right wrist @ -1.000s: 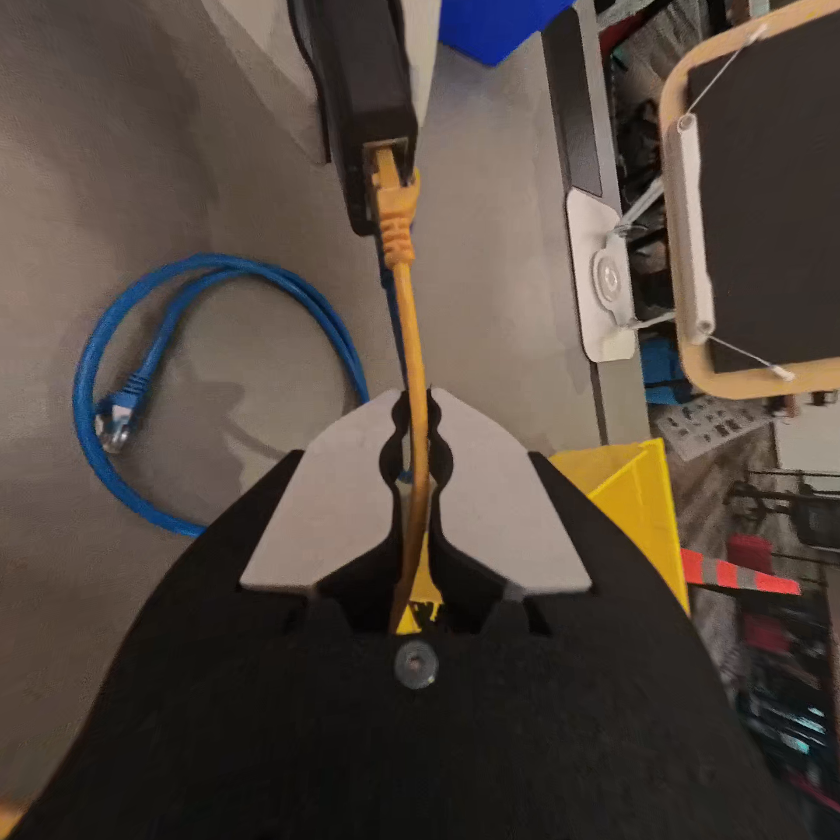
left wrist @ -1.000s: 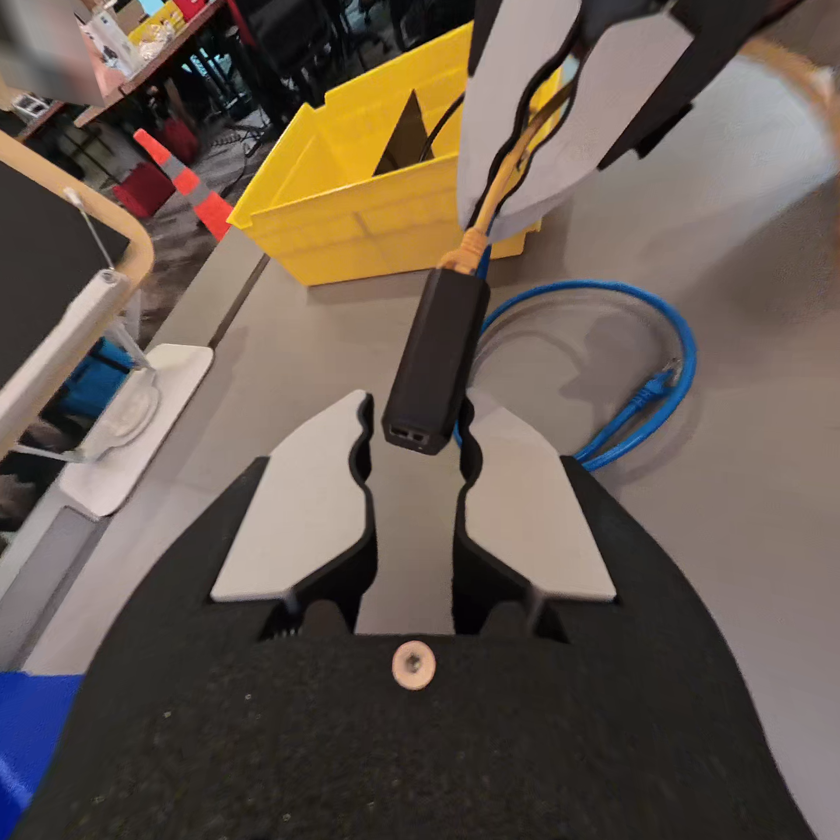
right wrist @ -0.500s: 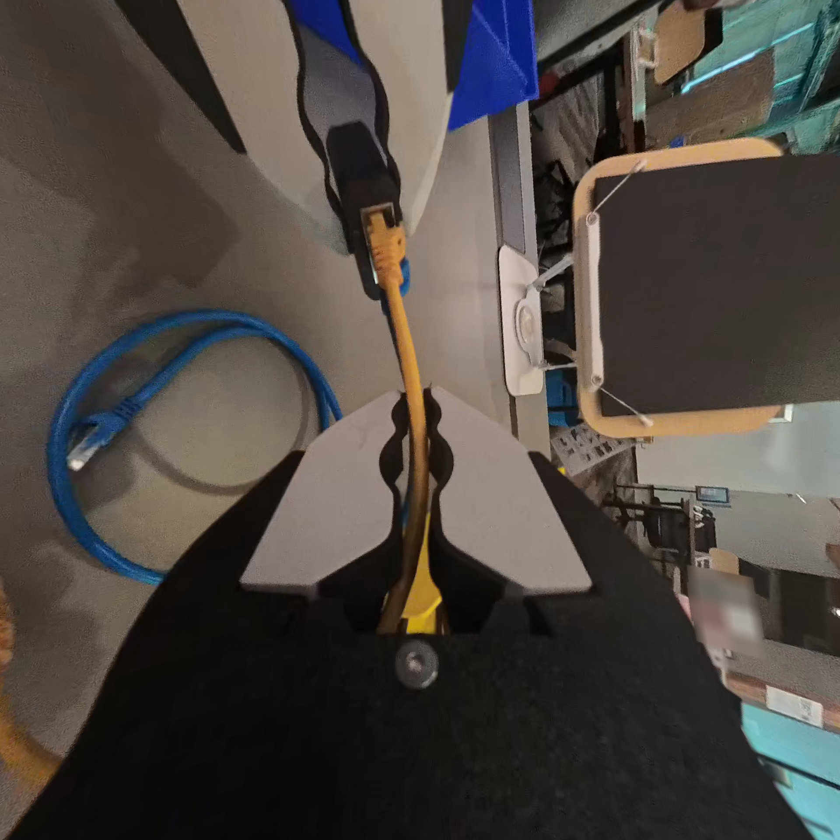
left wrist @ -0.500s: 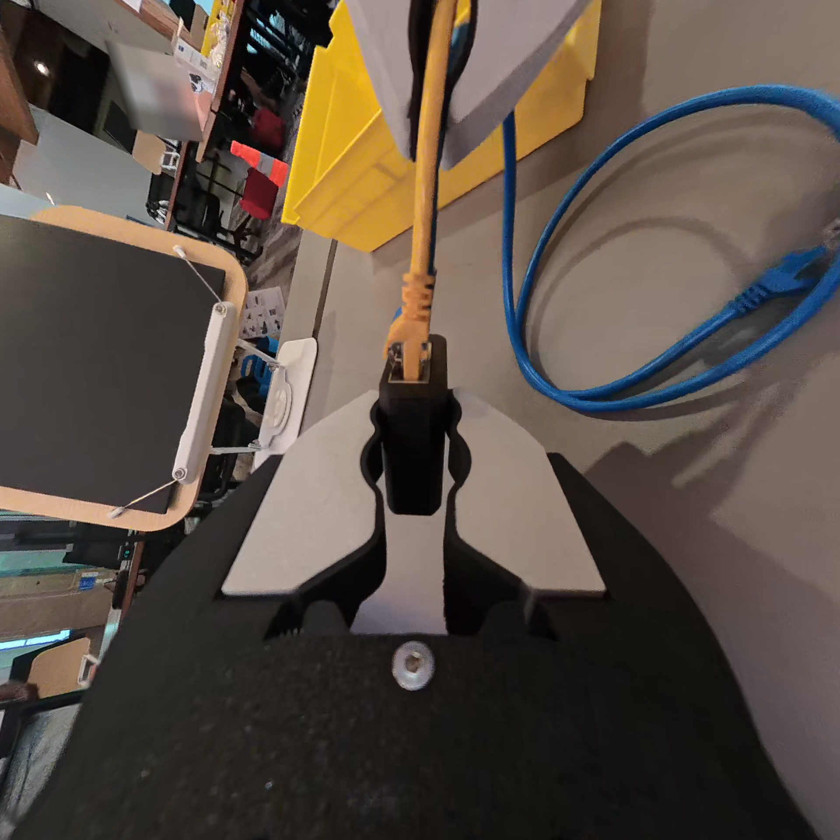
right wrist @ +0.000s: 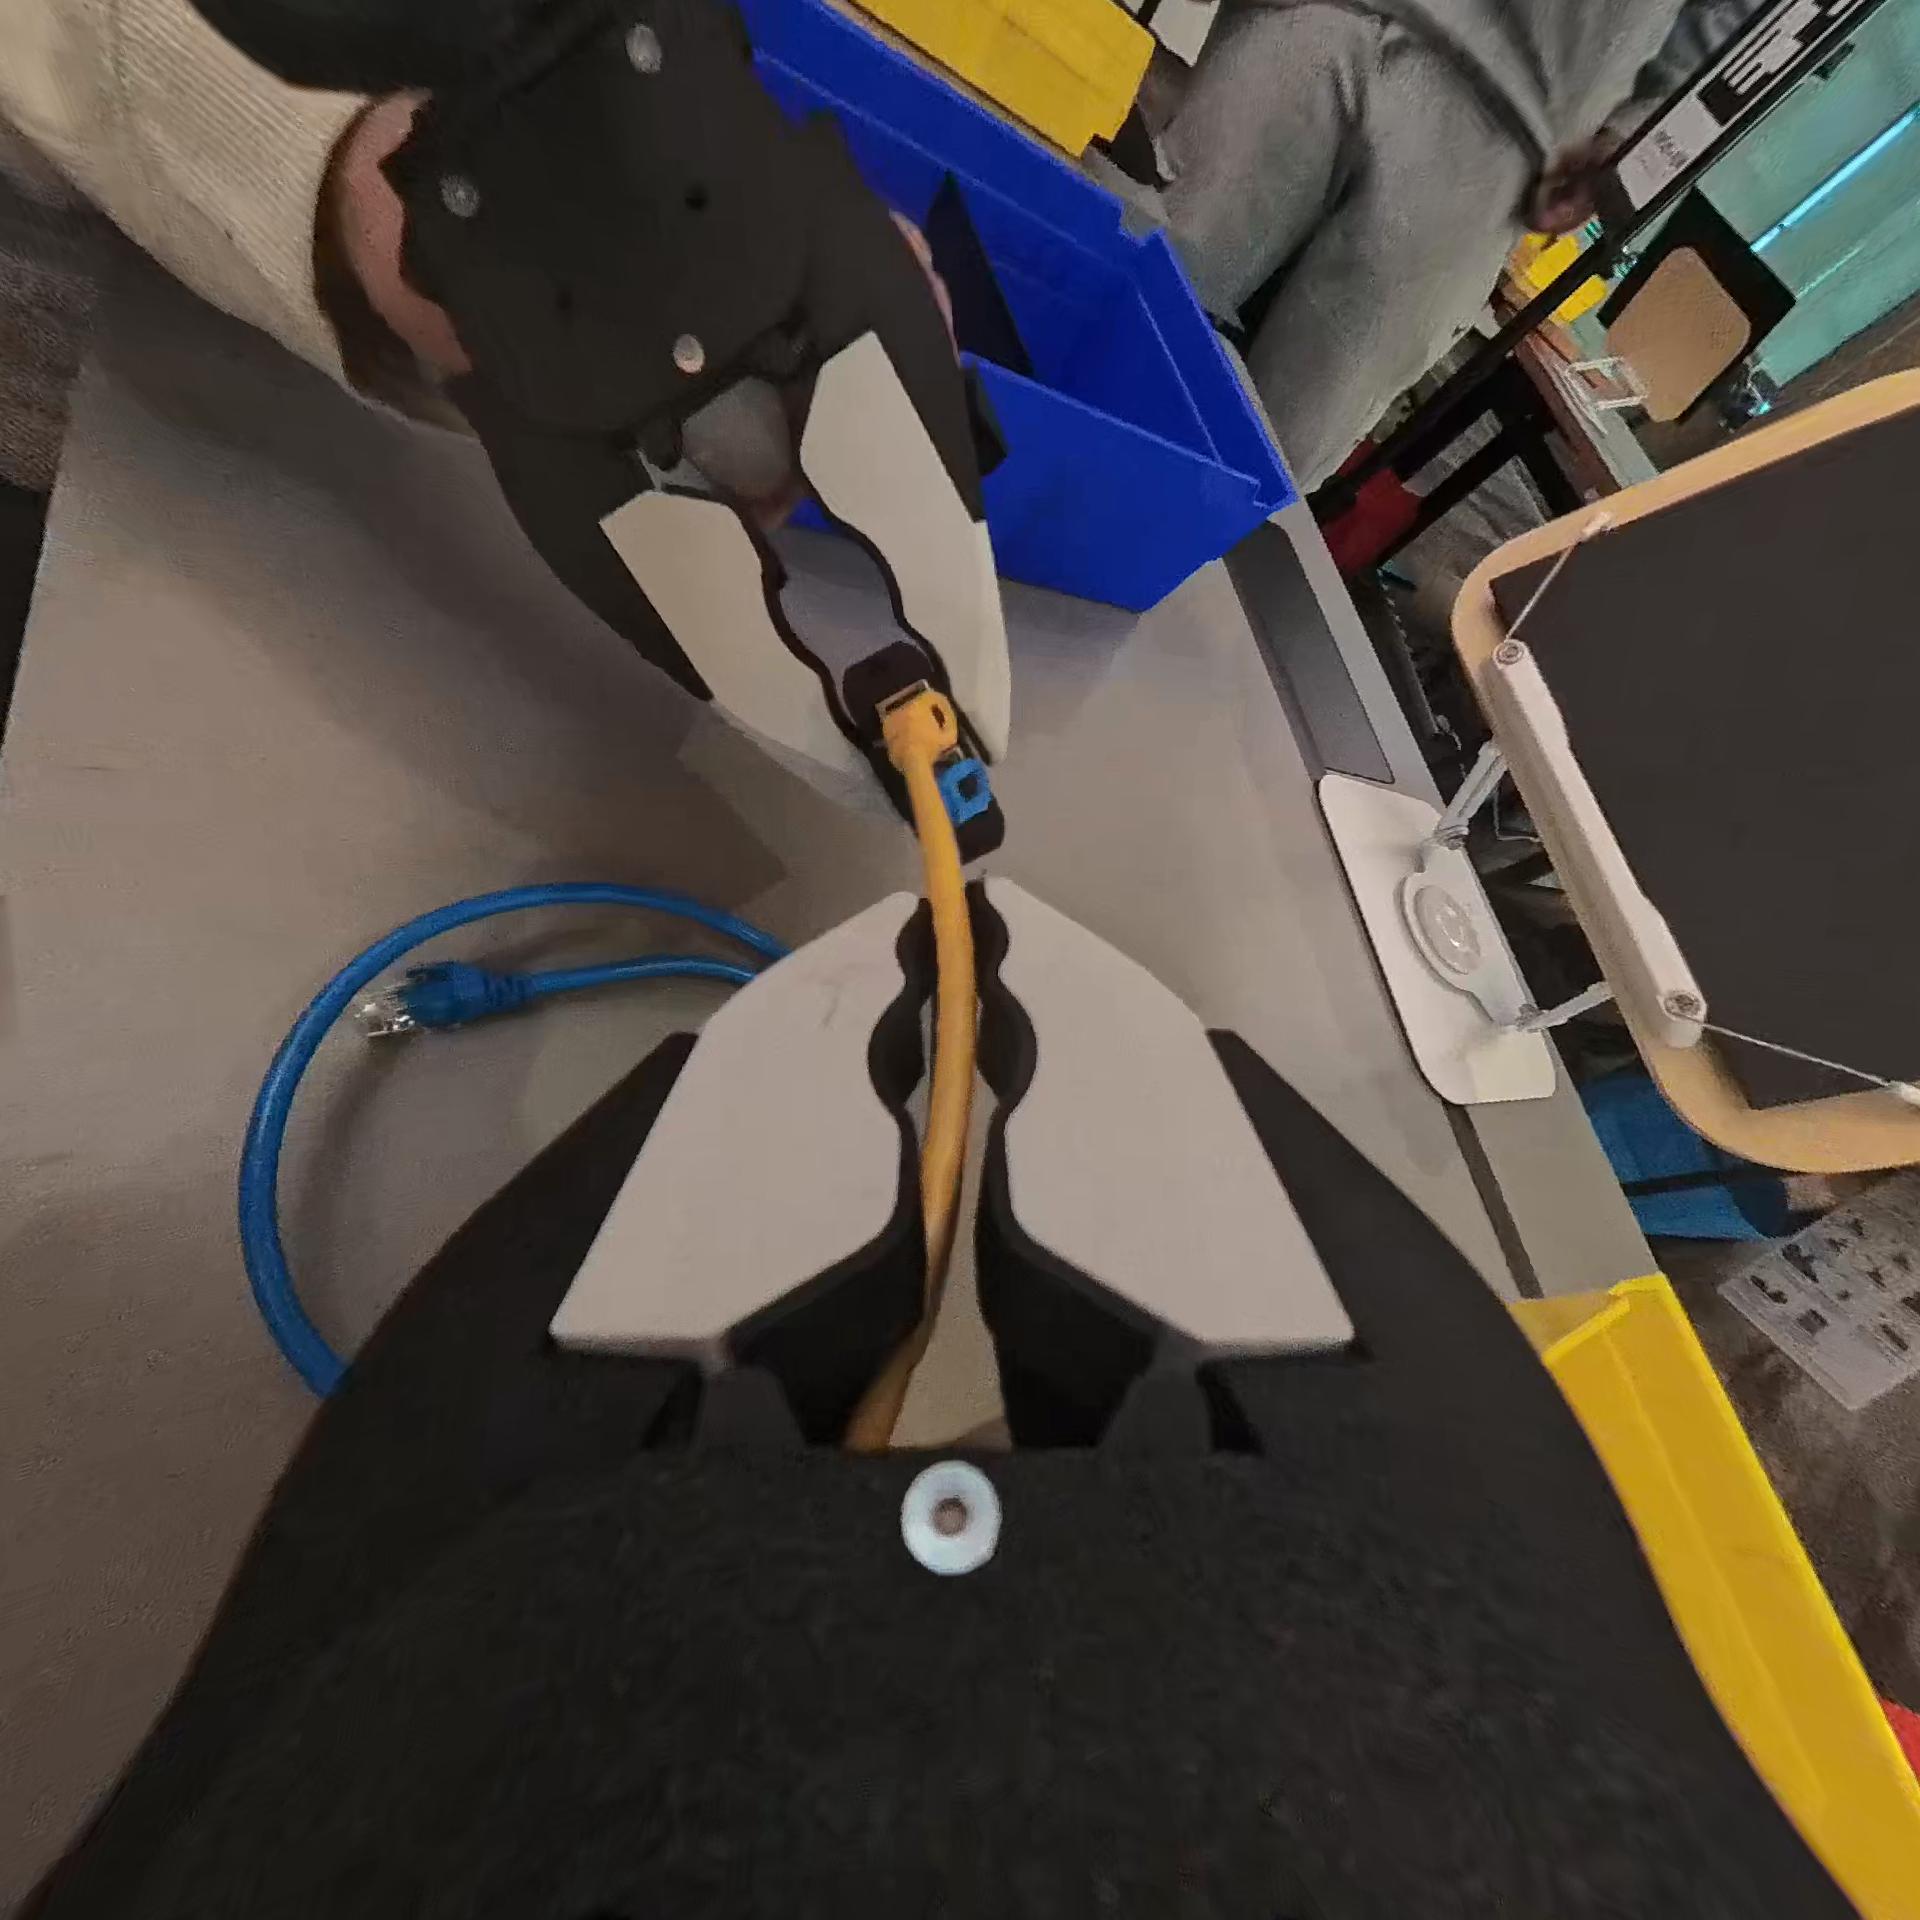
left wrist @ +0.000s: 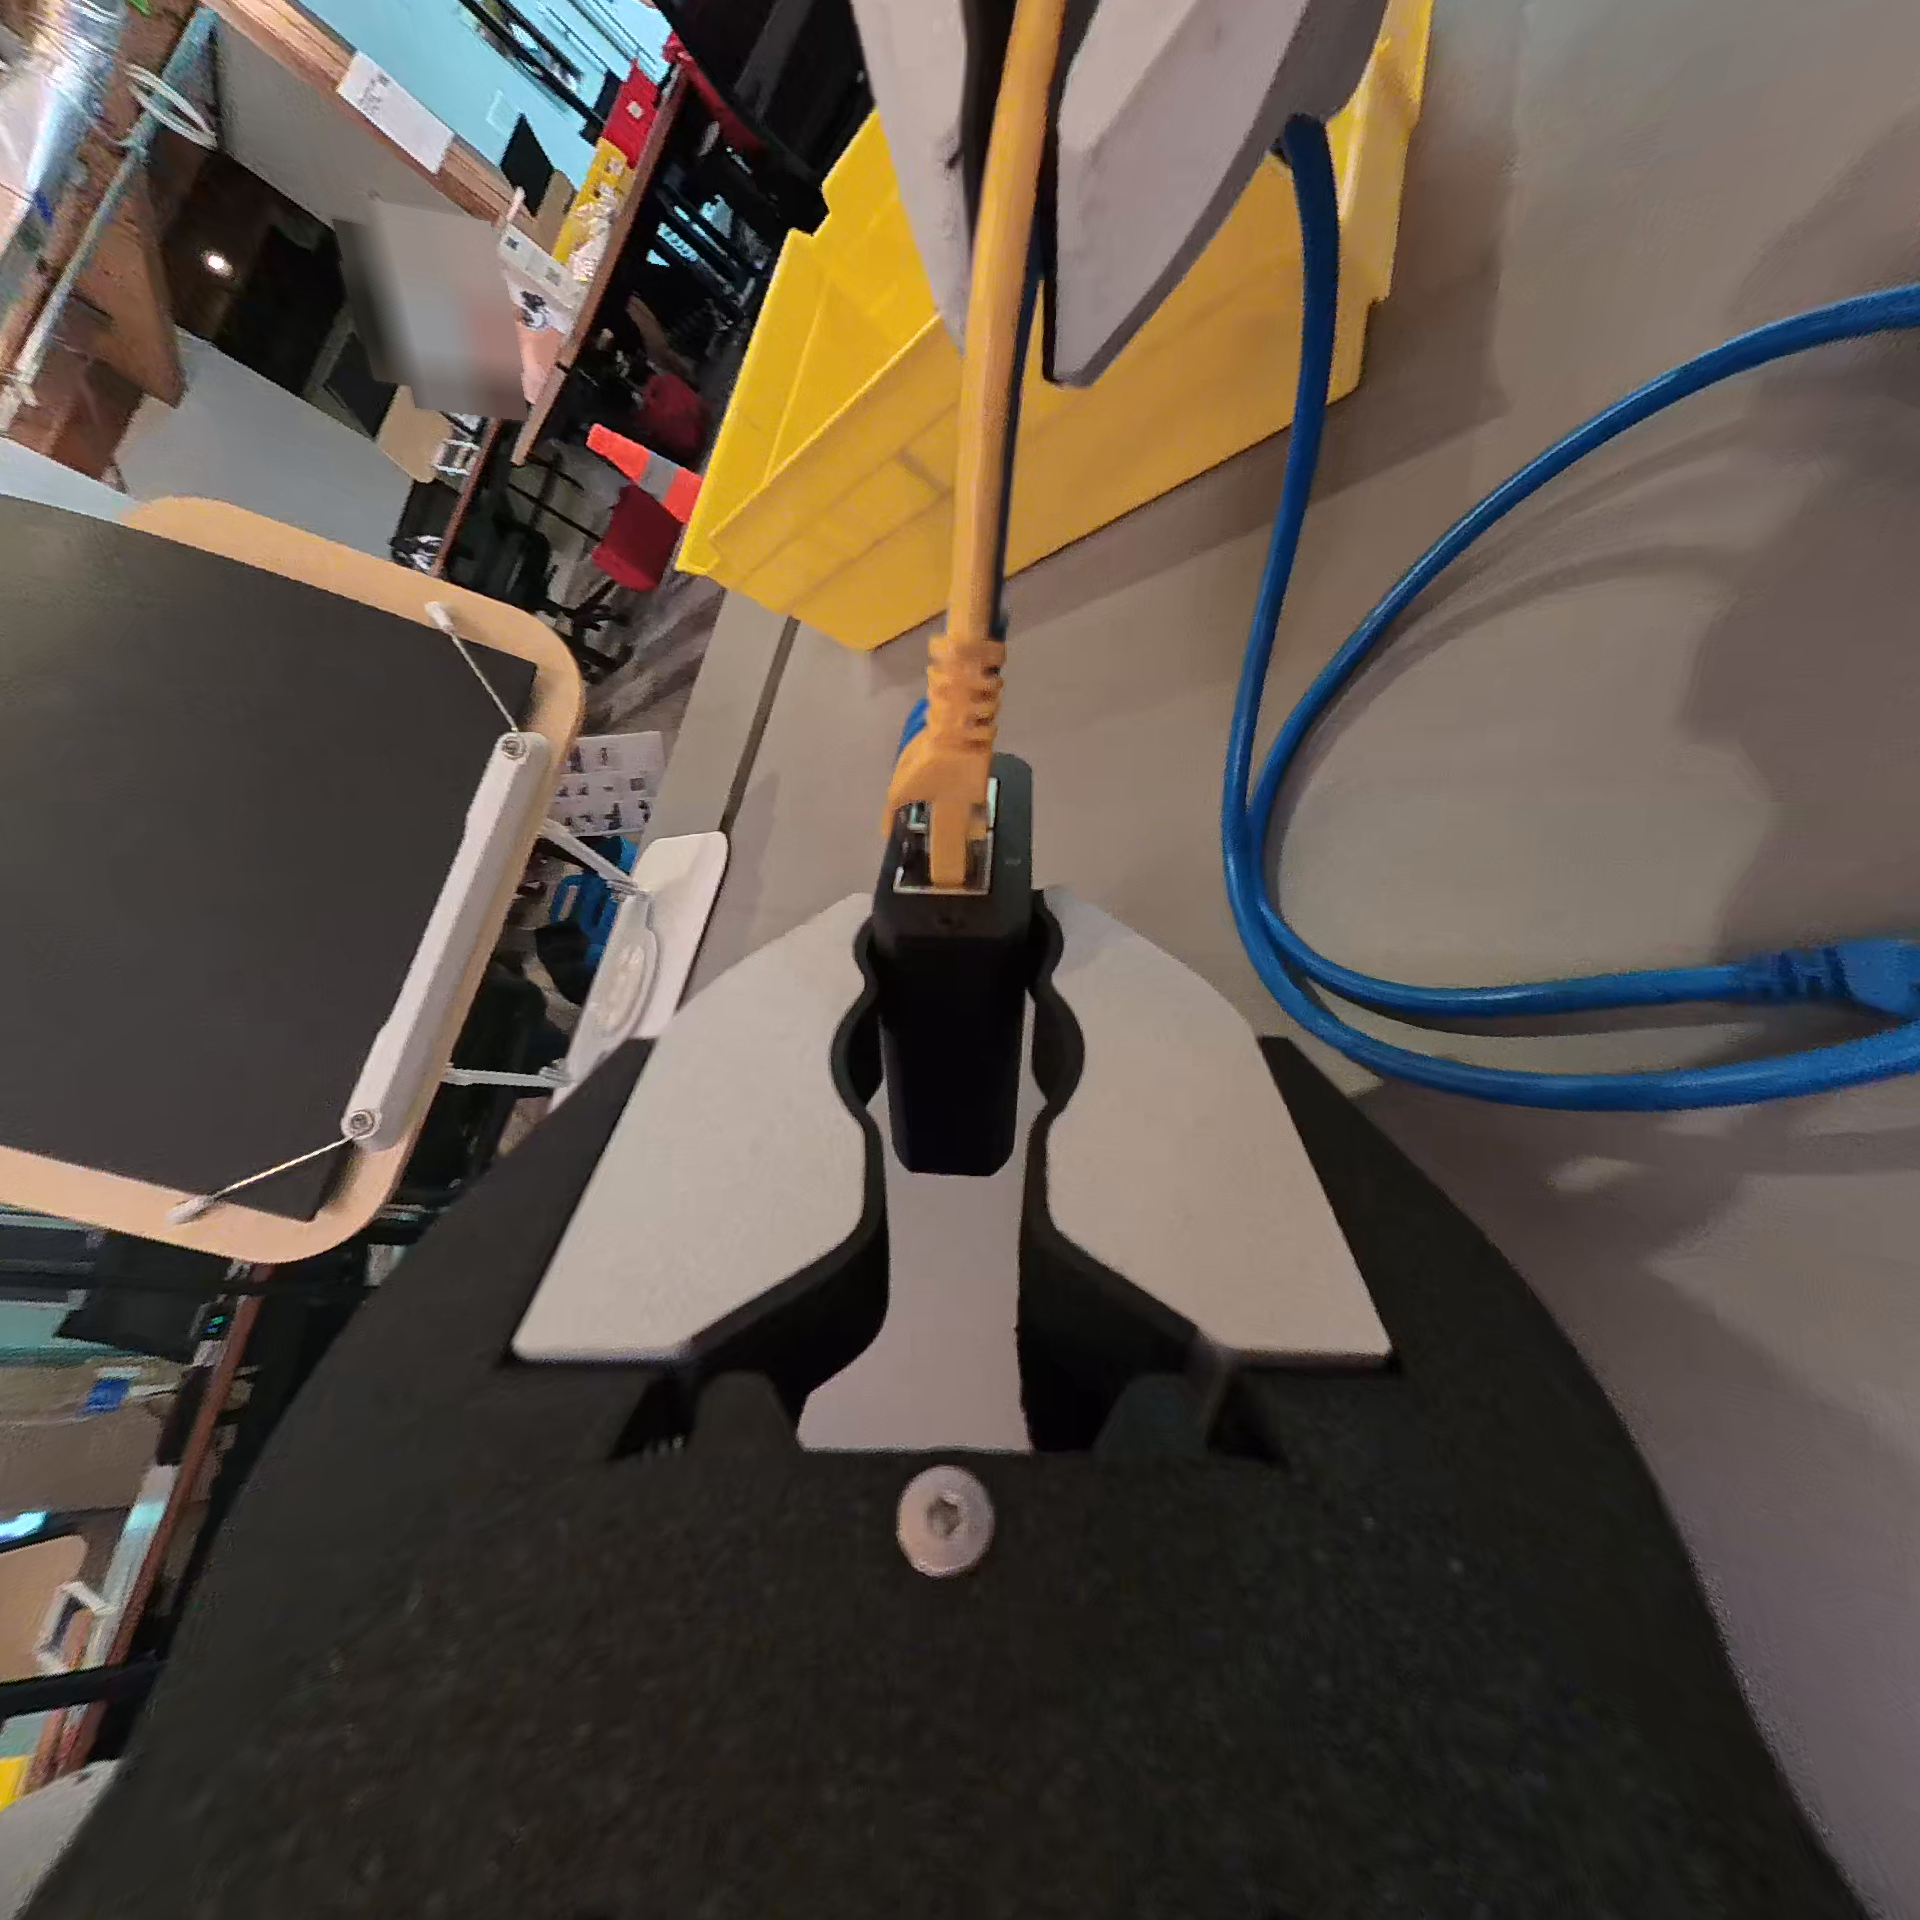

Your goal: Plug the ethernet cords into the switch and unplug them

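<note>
My left gripper (left wrist: 951,920) is shut on a small black switch (left wrist: 951,1023), held above the grey table. A yellow ethernet cord (left wrist: 982,364) is plugged into the switch's port facing away from me. My right gripper (right wrist: 951,904) is shut on that yellow cord (right wrist: 951,1039) a short way behind its plug. In the right wrist view the switch (right wrist: 904,675) sits between the left gripper's fingers (right wrist: 914,540), with a blue plug (right wrist: 964,788) in the port beside the yellow one. A blue ethernet cord (left wrist: 1262,727) lies coiled on the table (right wrist: 270,1122), its free plug (right wrist: 436,1000) loose.
A yellow bin (left wrist: 831,436) stands at the table's far edge behind the right gripper. A blue bin (right wrist: 1101,416) stands behind the left gripper. A black board with a tan rim (left wrist: 208,873) and its white base plate (right wrist: 1444,935) sit at the table edge. A person (right wrist: 1351,187) stands beyond. The left gripper's tips are roughly 8 centimeters from the right gripper's.
My left gripper closed on the switch, which a second ago hung from the yellow cord in front of its open fingers. Both grippers have since tilted and drawn closer, with the yellow cord still plugged in.
</note>
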A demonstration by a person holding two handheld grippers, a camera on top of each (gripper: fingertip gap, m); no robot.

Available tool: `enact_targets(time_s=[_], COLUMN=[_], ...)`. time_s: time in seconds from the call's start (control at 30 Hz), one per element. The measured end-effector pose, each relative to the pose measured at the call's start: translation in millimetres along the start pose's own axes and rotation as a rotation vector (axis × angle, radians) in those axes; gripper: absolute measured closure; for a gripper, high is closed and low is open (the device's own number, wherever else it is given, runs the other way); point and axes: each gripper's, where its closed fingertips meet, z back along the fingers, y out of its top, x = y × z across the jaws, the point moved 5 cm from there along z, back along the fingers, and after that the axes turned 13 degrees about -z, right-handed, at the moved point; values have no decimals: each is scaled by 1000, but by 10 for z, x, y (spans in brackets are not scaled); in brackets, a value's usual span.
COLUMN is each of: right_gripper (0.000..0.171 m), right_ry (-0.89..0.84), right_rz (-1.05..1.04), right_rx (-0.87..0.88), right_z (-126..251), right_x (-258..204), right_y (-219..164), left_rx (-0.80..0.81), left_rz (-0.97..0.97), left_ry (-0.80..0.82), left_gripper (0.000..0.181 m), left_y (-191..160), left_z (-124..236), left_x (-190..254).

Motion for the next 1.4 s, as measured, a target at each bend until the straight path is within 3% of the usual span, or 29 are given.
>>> enact_targets(time_s=[0.23,0.3,0.37,0.43,0.5,0.6,0.7,0.77,1.4], right_gripper=[163,144,132,127,133,143,146,157,156], right_ry=[14,0,-48,-137,-154,-103,-68,-40,-31], right_rz=[-118,-157,-79,127,322,449,459,454,478], right_rx=[-1,-43,-94,-141,-193,-269,-273,-208,-222], right_z=[2,1,29,31,-67,-350,-550,-605,-715], right_x=[160,178,173,135,40,-5,38,6,112], right_y=[-160,-191,-146,-13,110,63,-24,19,-47], left_rx=[35,-10,-24,-33,-32,-19,-9,3,-55], left_rz=[9,-85,-158,-183,-201,-241,-237,-194,-230], left_ry=[-8,45,66,48,41,98,117,99,135], left_gripper=[157,157,157,157,157,157,157,158,157], left_y=[11,-32,-56,-69,-79,-81,-88,-115,-221], left_z=[-29,-81,-159,-244,-314,-322,-246,-225,-227], left_x=[-46,-71,-62,-28,10,26,1,17,-2])
